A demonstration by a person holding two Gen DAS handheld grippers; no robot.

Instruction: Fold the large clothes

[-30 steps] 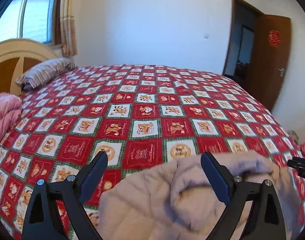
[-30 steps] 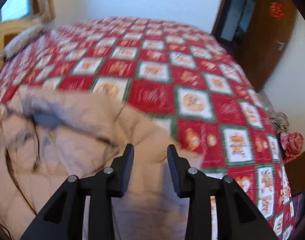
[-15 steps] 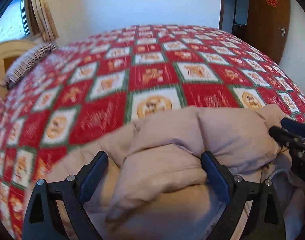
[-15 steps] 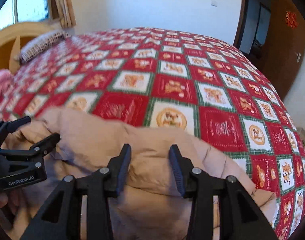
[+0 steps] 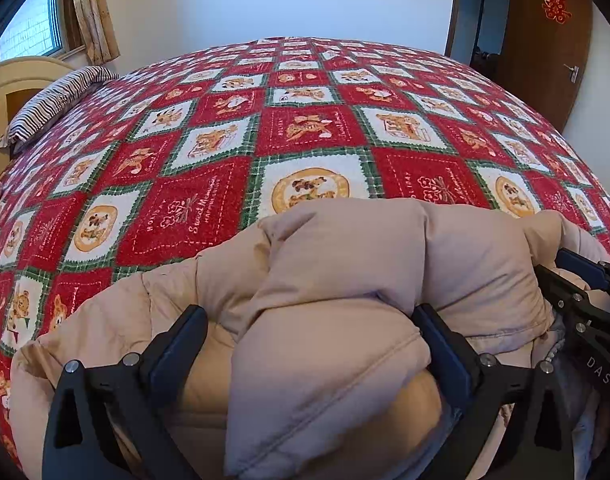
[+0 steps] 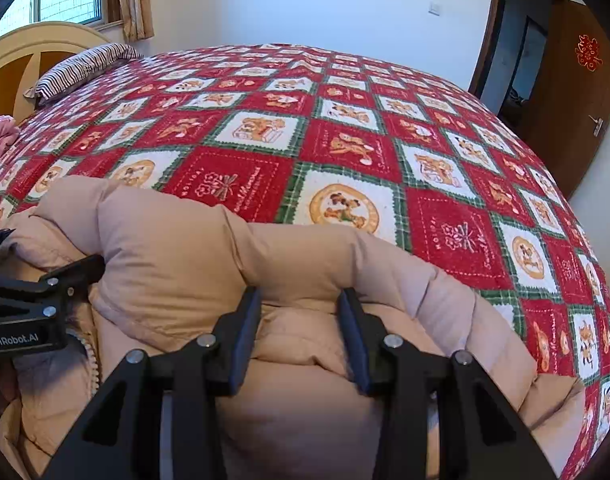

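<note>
Left gripper: black two-finger gripper with blue pads [image 5: 311, 344], filling the lower part of the left wrist view, pointed steeply downward.
Left jaws: opening, spread very wide; a fold of padded beige jacket [image 5: 337, 344] bulges up between them, the right pad touching its edge, the left pad just clear of it.
Right gripper: black two-finger gripper with blue pads [image 6: 301, 332], low centre of the right wrist view, angled downward.
Right jaws: partly apart, a narrow gap, padded fabric lying in it; whether the pads pinch it cannot be told.
Cross views: the right gripper's fingers [image 5: 577, 276] enter at the right edge of the left view; the left gripper's body shows at the left edge of the right view.
</note>
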